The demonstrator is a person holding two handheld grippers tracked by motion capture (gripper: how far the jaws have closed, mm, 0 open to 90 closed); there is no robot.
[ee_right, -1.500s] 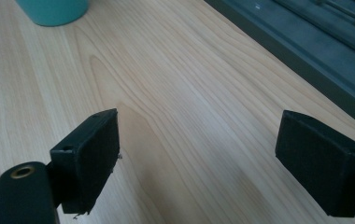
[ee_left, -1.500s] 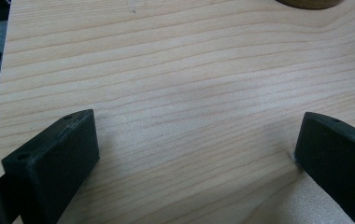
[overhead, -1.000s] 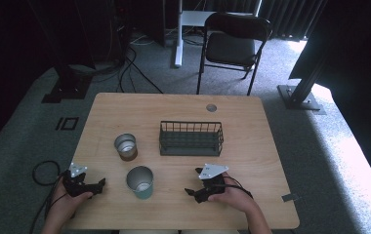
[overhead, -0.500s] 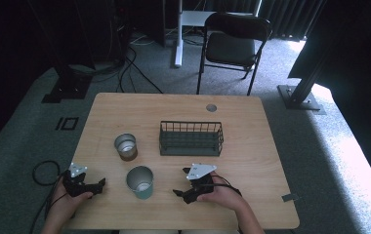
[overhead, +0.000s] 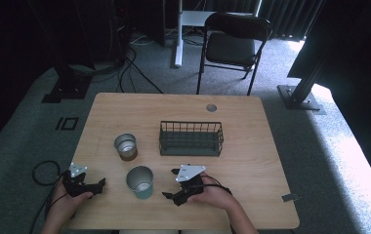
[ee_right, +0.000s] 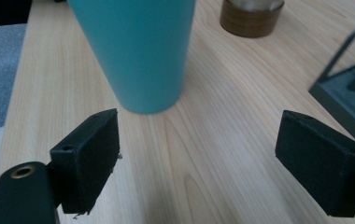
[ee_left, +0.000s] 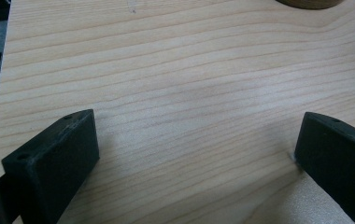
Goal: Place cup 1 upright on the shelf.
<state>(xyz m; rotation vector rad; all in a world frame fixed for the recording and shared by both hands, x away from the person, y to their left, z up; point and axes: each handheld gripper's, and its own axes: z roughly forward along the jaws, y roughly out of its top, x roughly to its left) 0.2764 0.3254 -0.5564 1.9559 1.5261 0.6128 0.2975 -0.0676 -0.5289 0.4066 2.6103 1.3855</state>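
**Both jaws spread, nothing held**

Right hand-held gripper [overhead: 170, 184] wide open, aimed at teal tumbler [overhead: 140, 182] just ahead on wooden surface [overhead: 252, 146]. Left hand-held gripper [overhead: 101, 184] likewise agape over bare wood. Wire basket [overhead: 191, 138] and brown-based cup [overhead: 125, 146] farther back.

1. Left hand [overhead: 65, 202] comes in from the bottom-left corner of the high view, wrapped around the left gripper [overhead: 94, 186], which sits low with its nose pointing right.
2. That gripper's jaws are spread wide apart in the left gripper view, nothing between them.
3. Right hand [overhead: 212, 195] reaches in from the bottom, forearm angling up and to the left, holding the right gripper [overhead: 171, 184] with its grey three-cornered plate on top.
4. The right gripper points left, and its jaws are wide apart too, nothing clamped.
5. The two grippers face each other, well apart.
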